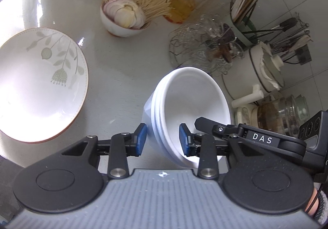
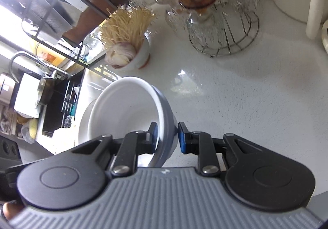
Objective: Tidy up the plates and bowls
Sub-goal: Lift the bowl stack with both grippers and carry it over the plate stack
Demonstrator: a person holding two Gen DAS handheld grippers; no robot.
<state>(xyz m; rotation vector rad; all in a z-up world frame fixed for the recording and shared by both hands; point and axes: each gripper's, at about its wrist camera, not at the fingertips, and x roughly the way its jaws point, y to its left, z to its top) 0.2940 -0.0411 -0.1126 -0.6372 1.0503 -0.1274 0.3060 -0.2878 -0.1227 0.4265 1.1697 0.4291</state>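
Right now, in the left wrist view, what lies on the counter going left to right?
Floral plate → onion bowl → stacked white bowls in the left tool → glass kettle.

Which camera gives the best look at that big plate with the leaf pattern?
The left wrist view: the leaf-patterned plate lies almost whole on the counter, though glare whitens it. The right wrist view shows only a pale curved edge behind the bowls, possibly that plate.

The pale counter [image 1: 114, 69] holds a flowery plate [image 1: 39, 83], an onion bowl [image 1: 123, 22] and a wire basket [image 1: 201, 50].
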